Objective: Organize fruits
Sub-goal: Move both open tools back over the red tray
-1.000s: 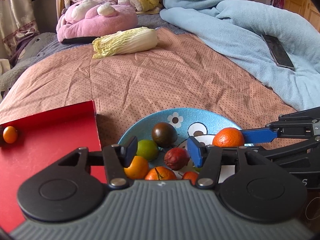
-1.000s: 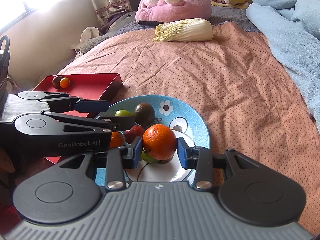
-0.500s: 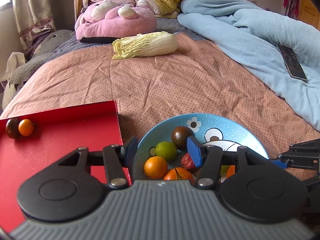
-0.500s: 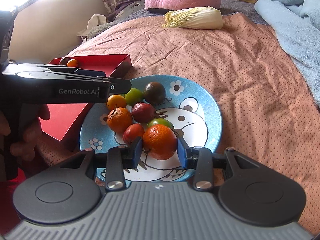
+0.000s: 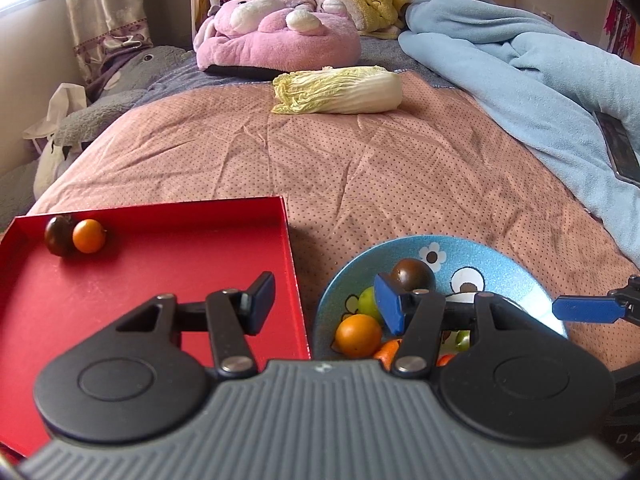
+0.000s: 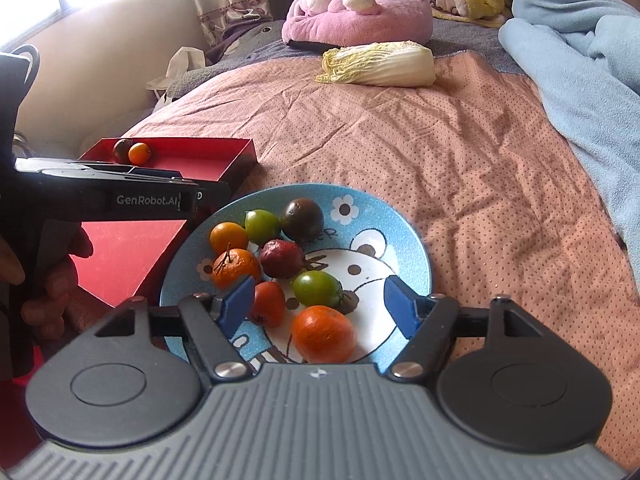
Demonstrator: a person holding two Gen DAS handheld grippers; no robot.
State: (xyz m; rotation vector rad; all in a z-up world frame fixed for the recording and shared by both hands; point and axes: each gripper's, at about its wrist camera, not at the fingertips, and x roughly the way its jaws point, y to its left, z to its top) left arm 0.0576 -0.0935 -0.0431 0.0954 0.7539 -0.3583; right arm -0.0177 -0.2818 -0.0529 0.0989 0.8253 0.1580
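A blue cartoon plate on the bed holds several small fruits: orange, green, red and dark ones. A mandarin lies on the plate's near side, between and below the blue pads of my right gripper. Its jaws are opening and the pads stand clear of the fruit. My left gripper is open and empty, over the gap between the red tray and the plate. In the tray's far corner sit a dark tomato and a small orange fruit.
A napa cabbage lies farther up the pink bedspread, with a pink plush cushion behind it. A light blue blanket with a phone on it fills the right side. A person's hand holds the left gripper's handle.
My right gripper has opened and let go of the mandarin, which now rests on the plate. My left gripper has swung left, from over the plate toward the red tray.
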